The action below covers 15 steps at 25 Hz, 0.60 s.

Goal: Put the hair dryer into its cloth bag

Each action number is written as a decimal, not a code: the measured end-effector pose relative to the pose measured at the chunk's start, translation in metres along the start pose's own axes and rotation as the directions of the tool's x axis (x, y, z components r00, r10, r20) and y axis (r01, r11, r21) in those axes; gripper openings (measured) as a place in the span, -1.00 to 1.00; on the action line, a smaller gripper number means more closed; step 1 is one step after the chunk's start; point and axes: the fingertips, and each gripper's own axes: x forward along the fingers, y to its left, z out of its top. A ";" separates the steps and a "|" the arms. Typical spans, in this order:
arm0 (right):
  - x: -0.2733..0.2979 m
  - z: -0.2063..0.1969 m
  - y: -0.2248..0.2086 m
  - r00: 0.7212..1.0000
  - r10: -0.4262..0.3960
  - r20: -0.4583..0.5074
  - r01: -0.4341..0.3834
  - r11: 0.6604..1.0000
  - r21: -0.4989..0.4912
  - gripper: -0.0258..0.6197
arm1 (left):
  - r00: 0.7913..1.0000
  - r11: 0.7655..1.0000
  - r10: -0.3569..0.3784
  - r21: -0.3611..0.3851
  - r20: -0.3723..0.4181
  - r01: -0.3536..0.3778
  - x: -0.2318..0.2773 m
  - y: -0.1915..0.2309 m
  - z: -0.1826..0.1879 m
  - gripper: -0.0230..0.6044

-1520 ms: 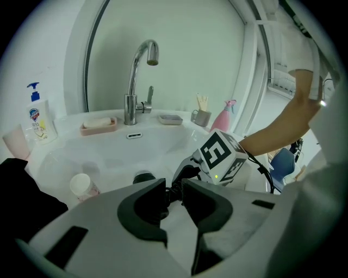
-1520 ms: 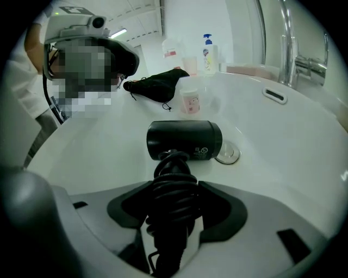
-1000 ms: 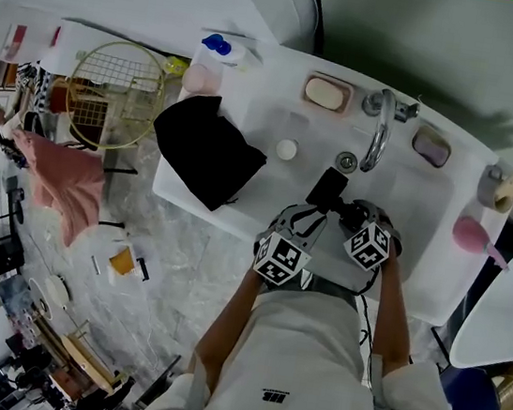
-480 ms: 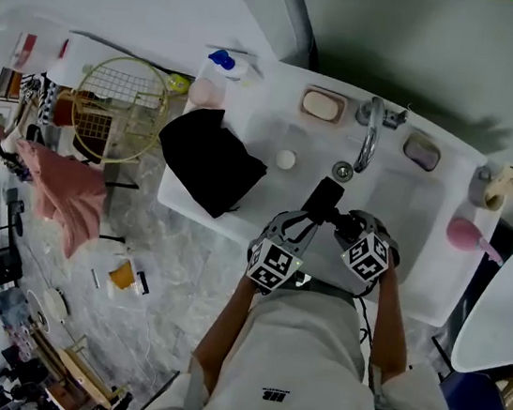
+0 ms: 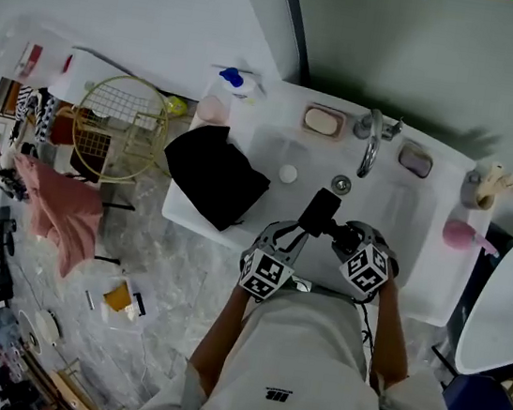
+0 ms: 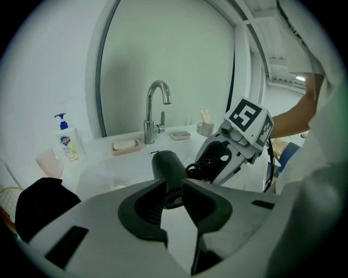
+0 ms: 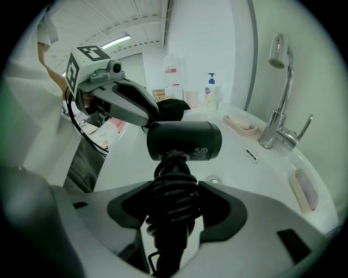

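Black plastic hair dryer (image 5: 320, 210) has risen from the white sink (image 5: 391, 207), squeezed by left gripper (image 6: 173, 187) and right gripper (image 7: 174, 195) fingers; black cloth bag (image 5: 215, 175), middle left, comes next.

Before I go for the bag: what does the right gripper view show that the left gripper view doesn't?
Right gripper view only: a straight look at the right hand-held gripper closed on the cord-wrapped handle of the hair dryer, plus the sink drain. Left gripper view only: the left hand-held gripper pinching the dryer's barrel, and a holder by the mirror. Both: faucet, soap dish, pump bottle, black cloth bag.
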 end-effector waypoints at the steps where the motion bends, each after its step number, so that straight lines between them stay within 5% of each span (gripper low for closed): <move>1: 0.000 0.004 0.003 1.000 -0.003 -0.002 0.003 1.000 0.001 -0.08 | 1.000 1.000 -0.006 0.004 0.003 0.006 -0.004 0.003 -0.002 -0.62; 15: 0.019 0.049 0.041 0.997 -0.069 -0.025 0.071 0.993 0.098 -0.08 | 0.999 0.998 0.024 0.063 -0.031 -0.022 -0.049 0.085 -0.049 -0.62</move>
